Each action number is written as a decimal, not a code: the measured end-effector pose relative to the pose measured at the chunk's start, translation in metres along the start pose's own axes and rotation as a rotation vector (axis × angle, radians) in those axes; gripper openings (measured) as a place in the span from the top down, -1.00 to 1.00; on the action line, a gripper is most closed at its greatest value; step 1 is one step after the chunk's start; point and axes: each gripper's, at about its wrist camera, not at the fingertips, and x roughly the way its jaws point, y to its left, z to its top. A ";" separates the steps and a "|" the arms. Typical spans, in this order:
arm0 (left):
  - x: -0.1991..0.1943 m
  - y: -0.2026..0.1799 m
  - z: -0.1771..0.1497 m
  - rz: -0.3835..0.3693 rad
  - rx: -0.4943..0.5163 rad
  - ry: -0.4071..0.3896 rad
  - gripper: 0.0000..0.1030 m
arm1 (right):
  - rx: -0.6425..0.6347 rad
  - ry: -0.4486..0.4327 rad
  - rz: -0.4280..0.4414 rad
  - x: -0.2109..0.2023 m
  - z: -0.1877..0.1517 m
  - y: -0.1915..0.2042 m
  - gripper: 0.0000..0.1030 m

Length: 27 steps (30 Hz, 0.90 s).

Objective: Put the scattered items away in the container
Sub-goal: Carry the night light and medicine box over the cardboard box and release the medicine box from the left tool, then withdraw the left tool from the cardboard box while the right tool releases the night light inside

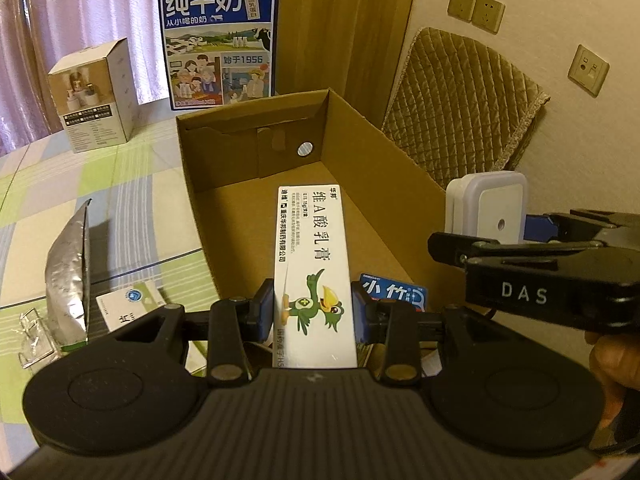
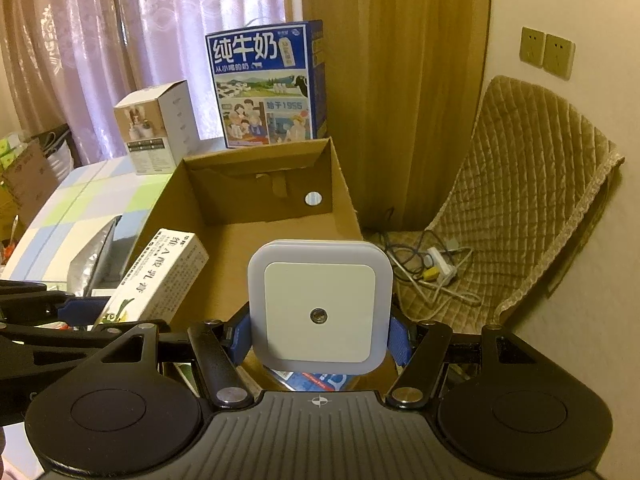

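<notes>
The left gripper [image 1: 314,312] clenches a long ointment box [image 1: 312,256]; the right gripper [image 2: 320,332] clenches a square night light [image 2: 318,306]. Both hang over the near end of the cardboard box [image 1: 256,148]. Best lower each past the rim before letting go; the far floor inside lies bare.

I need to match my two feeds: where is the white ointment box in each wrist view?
Left wrist: ointment box at bottom centre, clamped lengthwise between the left gripper fingers, over the cardboard box.
Right wrist: ointment box at left of centre, tilted.
Shared landmark: blue milk carton behind the cardboard box.
</notes>
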 end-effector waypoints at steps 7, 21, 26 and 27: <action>0.008 -0.001 0.004 -0.002 0.006 0.004 0.36 | 0.002 0.003 -0.002 0.004 0.001 -0.003 -0.21; -0.015 0.028 -0.004 0.062 -0.025 -0.038 0.32 | -0.006 -0.006 0.008 0.003 0.003 0.000 -0.21; -0.027 0.045 -0.013 0.090 -0.053 -0.047 0.23 | -0.005 -0.004 0.030 0.006 0.007 0.009 -0.21; -0.028 0.047 -0.015 0.094 -0.056 -0.046 0.22 | 0.000 -0.002 0.038 0.008 0.008 0.010 -0.21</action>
